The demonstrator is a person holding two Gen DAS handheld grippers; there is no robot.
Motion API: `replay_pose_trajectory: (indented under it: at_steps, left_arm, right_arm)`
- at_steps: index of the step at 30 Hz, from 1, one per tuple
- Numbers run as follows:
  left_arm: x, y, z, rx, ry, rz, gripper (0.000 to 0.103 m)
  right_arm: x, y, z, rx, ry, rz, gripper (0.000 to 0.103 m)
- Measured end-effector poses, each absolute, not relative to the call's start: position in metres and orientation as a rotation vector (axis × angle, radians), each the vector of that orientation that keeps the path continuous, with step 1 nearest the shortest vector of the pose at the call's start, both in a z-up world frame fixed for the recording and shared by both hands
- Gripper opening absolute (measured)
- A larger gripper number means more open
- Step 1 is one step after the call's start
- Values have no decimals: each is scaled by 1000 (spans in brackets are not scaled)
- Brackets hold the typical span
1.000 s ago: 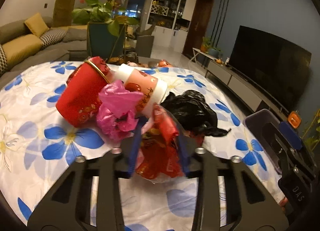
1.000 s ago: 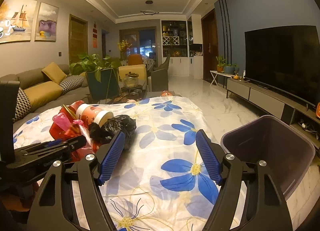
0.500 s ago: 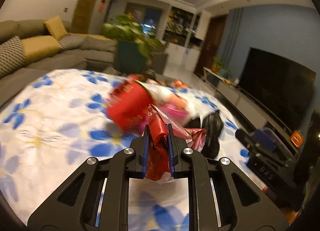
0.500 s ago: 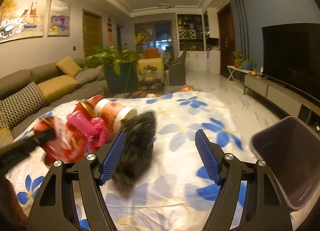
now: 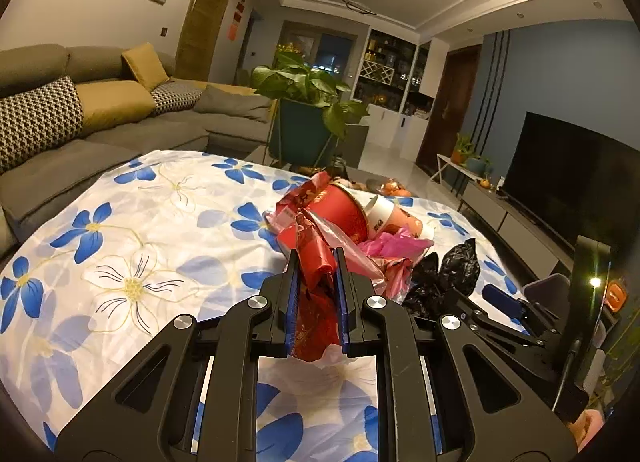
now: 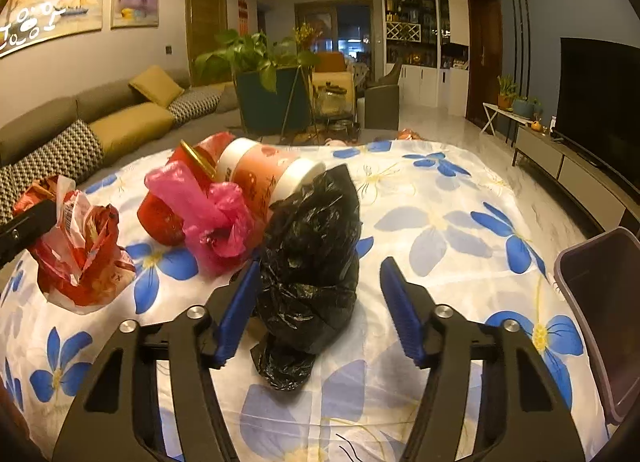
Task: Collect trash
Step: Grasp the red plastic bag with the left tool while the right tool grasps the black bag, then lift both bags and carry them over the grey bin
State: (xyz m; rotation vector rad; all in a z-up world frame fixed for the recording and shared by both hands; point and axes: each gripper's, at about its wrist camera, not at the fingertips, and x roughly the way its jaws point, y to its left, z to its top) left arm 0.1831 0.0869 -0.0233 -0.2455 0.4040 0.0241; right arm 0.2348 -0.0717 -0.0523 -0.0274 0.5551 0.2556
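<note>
Left gripper (image 5: 316, 274) pinching red wrapper (image 5: 314, 262) — right gripper (image 6: 316, 282) spread around black bag (image 6: 310, 246); bin (image 6: 600, 302) interior dark.

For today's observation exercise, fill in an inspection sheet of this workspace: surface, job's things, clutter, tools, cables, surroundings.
Surface: floral tablecloth, white with blue flowers.
Job's things: red plastic wrapper; black plastic bag; pink plastic bag; red cup and white-lidded cup lying on their sides; purple bin at the table's right edge.
Clutter: nothing seen.
Tools: left tool shut on the wrapper; right tool open around the black bag.
Cables: nothing seen.
Surroundings: sofa, potted plant, television.
</note>
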Motion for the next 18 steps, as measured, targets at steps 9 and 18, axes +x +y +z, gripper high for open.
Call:
replay_pose_trajectory:
  at_steps: [9,18]
  left_arm:
    - [180,81,-25,-217,414,50,15]
    - [172,55,-12,-165,390,45,15]
  right_arm:
    - [235,-71,-55,-34,569,274,8]
    - [191,-106,-32,-21,441,224,6]
